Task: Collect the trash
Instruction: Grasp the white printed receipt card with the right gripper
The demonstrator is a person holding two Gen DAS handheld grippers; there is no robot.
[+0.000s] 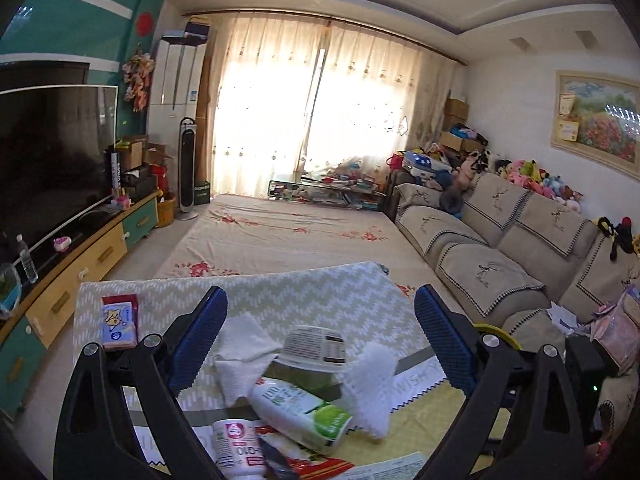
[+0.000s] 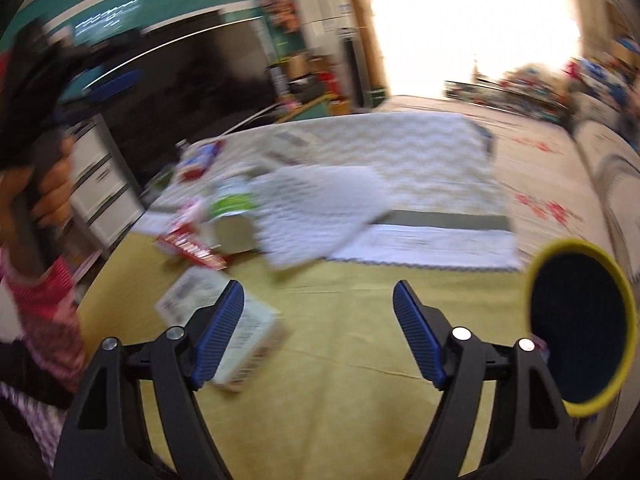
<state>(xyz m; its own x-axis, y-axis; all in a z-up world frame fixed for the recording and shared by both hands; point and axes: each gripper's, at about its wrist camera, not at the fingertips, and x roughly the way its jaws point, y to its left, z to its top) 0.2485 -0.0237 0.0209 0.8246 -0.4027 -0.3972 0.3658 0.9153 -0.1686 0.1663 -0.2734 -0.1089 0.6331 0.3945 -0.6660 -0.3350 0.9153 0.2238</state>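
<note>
My left gripper (image 1: 320, 312) is open and empty above a pile of trash on the low table (image 1: 280, 292): crumpled white tissues (image 1: 244, 356), a clear plastic tub (image 1: 316, 350), a white and green carton (image 1: 300, 414) and a small white bottle (image 1: 238, 446). My right gripper (image 2: 318, 304) is open and empty over the yellow tabletop (image 2: 340, 320). The right wrist view is blurred. It shows a white tissue (image 2: 320, 208), a red wrapper (image 2: 192, 248), a small box (image 2: 236, 336) by my left finger, and a yellow-rimmed bin (image 2: 580, 328) at the right.
A red and blue tissue pack (image 1: 120, 322) lies at the table's left. A TV cabinet (image 1: 68, 276) runs along the left, a sofa (image 1: 500, 256) along the right. The other hand with its gripper (image 2: 36, 120) shows at the left of the right wrist view.
</note>
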